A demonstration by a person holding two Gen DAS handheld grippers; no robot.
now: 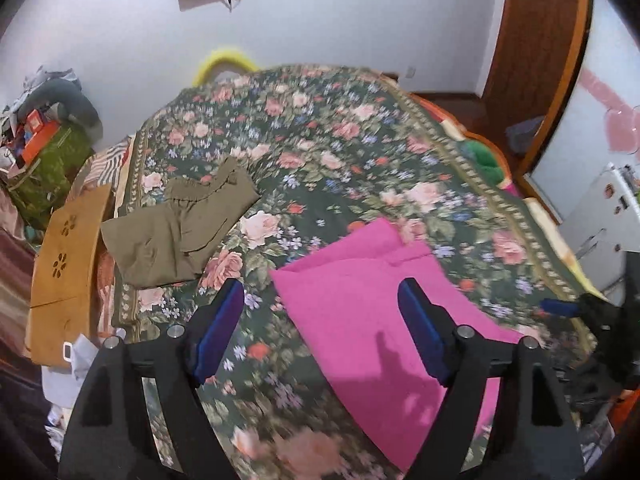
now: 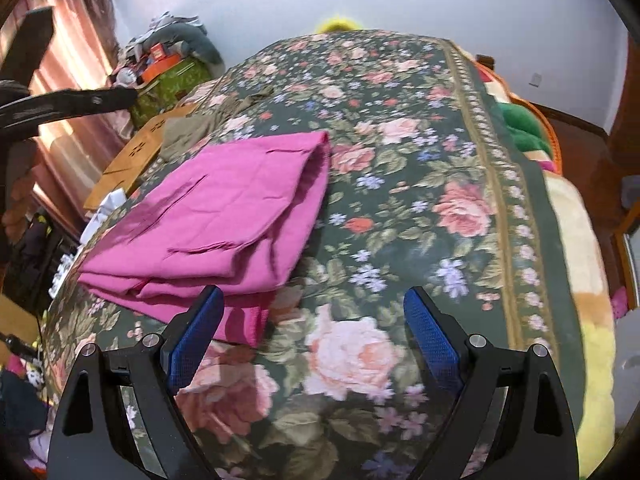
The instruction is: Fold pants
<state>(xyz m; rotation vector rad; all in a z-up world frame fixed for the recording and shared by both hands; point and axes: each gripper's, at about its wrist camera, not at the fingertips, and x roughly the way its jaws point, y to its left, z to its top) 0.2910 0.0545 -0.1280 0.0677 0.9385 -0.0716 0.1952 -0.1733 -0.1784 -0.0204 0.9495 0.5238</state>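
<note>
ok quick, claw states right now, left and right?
Left claw: open, holding nothing; the folded pink pants lie below it.
Right claw: open, empty, over the floral bedspread.

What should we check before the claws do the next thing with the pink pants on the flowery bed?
1. Left claw open with nothing in it: ok.
2. Right claw open with nothing in it: ok.
3. Pink pants lying folded in layers on the bedspread: ok.
4. Pink pants lying apart from the olive clothes: ok.
5. Edges of the fold lined up neatly: not ok, a lower layer sticks out near the right claw.
6. Bare bedspread beside the pants to work on: ok.
</note>
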